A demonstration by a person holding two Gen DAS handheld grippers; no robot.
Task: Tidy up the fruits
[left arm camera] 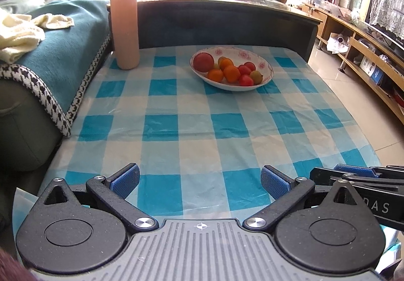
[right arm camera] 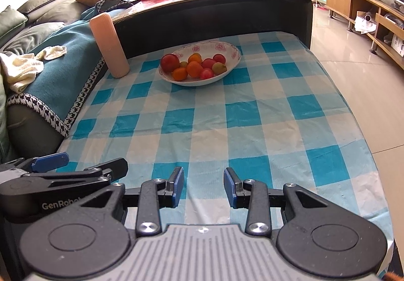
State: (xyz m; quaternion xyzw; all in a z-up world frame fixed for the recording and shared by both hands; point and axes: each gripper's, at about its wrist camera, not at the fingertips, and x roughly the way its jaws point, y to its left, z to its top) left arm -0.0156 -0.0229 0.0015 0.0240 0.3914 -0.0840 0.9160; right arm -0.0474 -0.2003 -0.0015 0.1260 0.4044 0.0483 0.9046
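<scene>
A white oval bowl with pink flowers on its rim (left arm camera: 262, 60) (right arm camera: 227, 49) stands at the far side of the blue-checked table. It holds a big red apple (left arm camera: 203, 62) (right arm camera: 169, 62), orange mandarins (left arm camera: 231, 73) (right arm camera: 194, 68), small red fruits and a greenish one (left arm camera: 256, 76). My left gripper (left arm camera: 200, 180) hovers wide open over the table's near edge, nothing between its blue pads. My right gripper (right arm camera: 203, 186) is also open and empty at the near edge, beside the left one. Each gripper shows at the edge of the other's view.
A tall pink ribbed cylinder (left arm camera: 125, 28) (right arm camera: 109, 46) stands left of the bowl. A sofa with a teal throw (left arm camera: 58, 53) borders the table's left side. Behind, a dark counter (right arm camera: 227, 5) carries more fruit and a red bag. Tiled floor and wooden shelves lie to the right.
</scene>
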